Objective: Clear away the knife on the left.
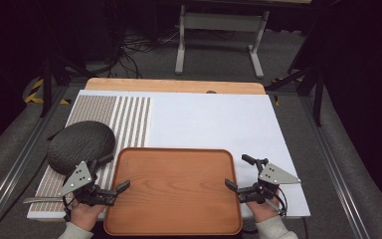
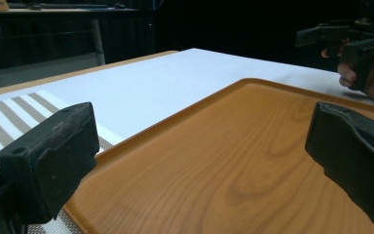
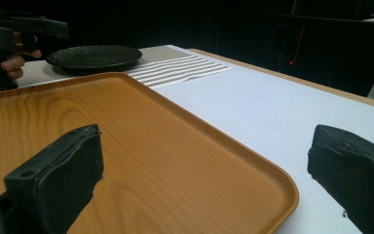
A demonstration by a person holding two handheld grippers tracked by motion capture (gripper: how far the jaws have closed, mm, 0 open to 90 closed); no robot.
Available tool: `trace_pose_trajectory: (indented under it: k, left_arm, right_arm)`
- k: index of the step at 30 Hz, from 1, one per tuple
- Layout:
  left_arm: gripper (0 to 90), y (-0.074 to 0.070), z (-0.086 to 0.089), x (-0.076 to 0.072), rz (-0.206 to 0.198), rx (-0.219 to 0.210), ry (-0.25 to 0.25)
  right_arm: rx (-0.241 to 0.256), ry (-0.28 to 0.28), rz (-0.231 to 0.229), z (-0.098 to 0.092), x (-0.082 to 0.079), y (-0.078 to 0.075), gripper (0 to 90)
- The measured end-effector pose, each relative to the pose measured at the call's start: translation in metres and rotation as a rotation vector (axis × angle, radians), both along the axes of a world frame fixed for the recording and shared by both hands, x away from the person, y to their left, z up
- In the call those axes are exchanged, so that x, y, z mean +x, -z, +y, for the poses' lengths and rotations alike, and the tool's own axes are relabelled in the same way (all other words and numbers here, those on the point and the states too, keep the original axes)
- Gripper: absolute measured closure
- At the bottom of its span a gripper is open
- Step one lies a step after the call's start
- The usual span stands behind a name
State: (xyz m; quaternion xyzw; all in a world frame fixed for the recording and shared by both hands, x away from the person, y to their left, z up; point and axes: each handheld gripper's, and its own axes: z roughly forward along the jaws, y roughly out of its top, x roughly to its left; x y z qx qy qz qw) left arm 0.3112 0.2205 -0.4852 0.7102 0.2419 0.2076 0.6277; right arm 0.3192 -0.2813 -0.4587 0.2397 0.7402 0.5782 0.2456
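Wooden tray (image 1: 174,191) is seen at the near table edge. Left gripper (image 1: 110,175) is held wide open at its left rim, right gripper (image 1: 238,172) wide open at its right rim; nothing is gripped. Dark round plate (image 1: 81,145) is placed farther left on the striped mat (image 1: 129,119).

Tray (image 1: 174,191) at the table's (image 1: 219,124) near edge, centred; plate (image 1: 81,145) on the striped mat (image 1: 129,119), just left of and behind the tray.
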Motion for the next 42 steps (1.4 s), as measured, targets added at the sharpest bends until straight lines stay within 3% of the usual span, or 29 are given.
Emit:
trace_pose_trajectory:
  k: [15, 23, 42]
  left_arm:
    - [2.7, -0.007, -0.001, -0.002, -0.005, 0.053, 0.031]
    - [2.3, -0.013, 0.006, 0.000, 0.026, 0.031, 0.086]
    - [5.8, -0.045, 0.018, 0.003, 0.050, 0.151, 0.179]
  right_arm:
    - [0.000, -0.008, -0.002, -0.001, -0.001, -0.002, 1.4]
    - [-0.002, -0.011, -0.001, -0.001, -0.001, -0.003, 1.7]
    - [-0.003, -0.017, 0.007, -0.001, 0.001, -0.003, 2.5]
